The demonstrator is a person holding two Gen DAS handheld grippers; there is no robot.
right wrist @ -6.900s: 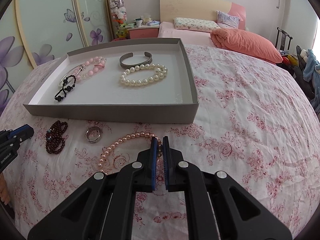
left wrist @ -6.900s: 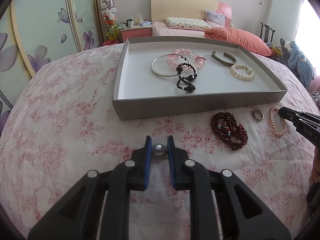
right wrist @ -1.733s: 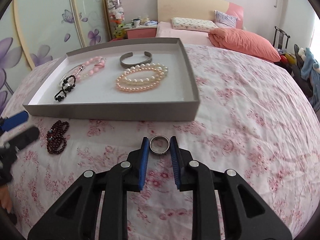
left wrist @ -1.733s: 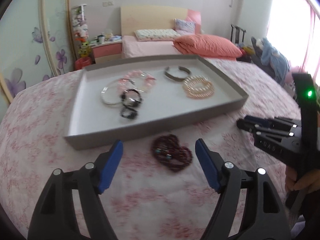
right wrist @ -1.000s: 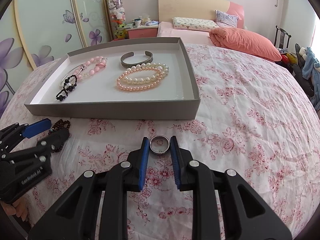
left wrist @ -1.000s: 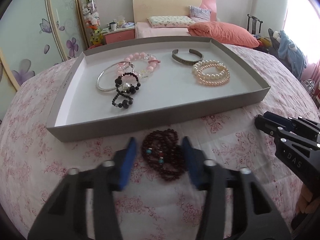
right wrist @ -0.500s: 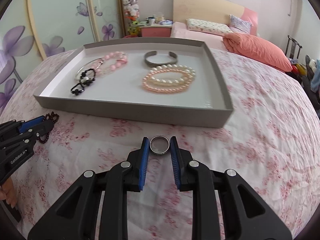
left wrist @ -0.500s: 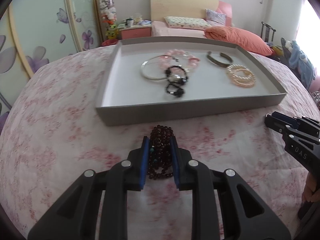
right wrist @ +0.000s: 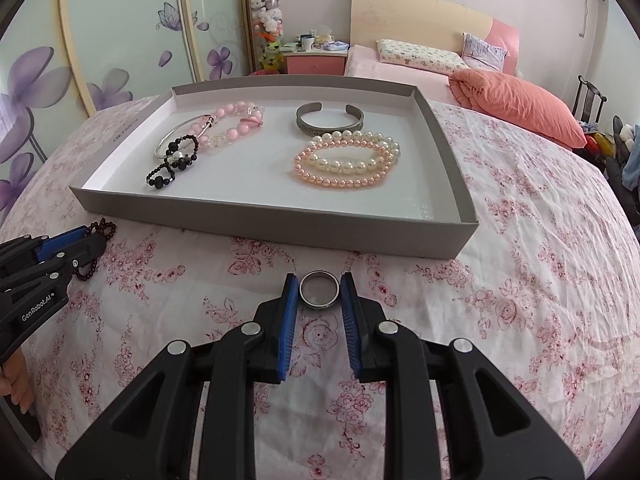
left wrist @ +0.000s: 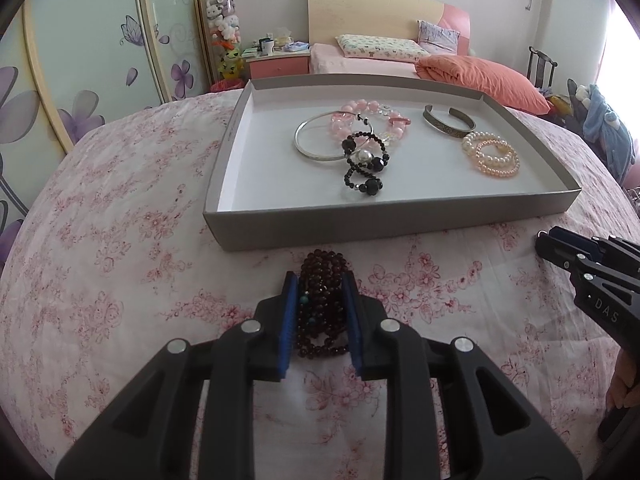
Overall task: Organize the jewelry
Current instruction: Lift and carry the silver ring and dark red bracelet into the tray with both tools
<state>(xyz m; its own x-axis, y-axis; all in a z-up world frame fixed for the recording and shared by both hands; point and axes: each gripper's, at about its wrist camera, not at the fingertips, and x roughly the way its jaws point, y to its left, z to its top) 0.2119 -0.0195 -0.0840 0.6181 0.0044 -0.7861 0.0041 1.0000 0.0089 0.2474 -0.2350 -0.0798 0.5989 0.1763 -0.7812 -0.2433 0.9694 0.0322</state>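
Your left gripper (left wrist: 320,300) has its jaws easing apart, pads still pressed on the dark red bead bracelet (left wrist: 322,304) lying on the floral bedspread (left wrist: 120,280) at 6 o'clock of the grey tray (left wrist: 400,220). Your right gripper (right wrist: 319,300) is clenched on the silver ring (right wrist: 319,285), just short of the tray's near wall.
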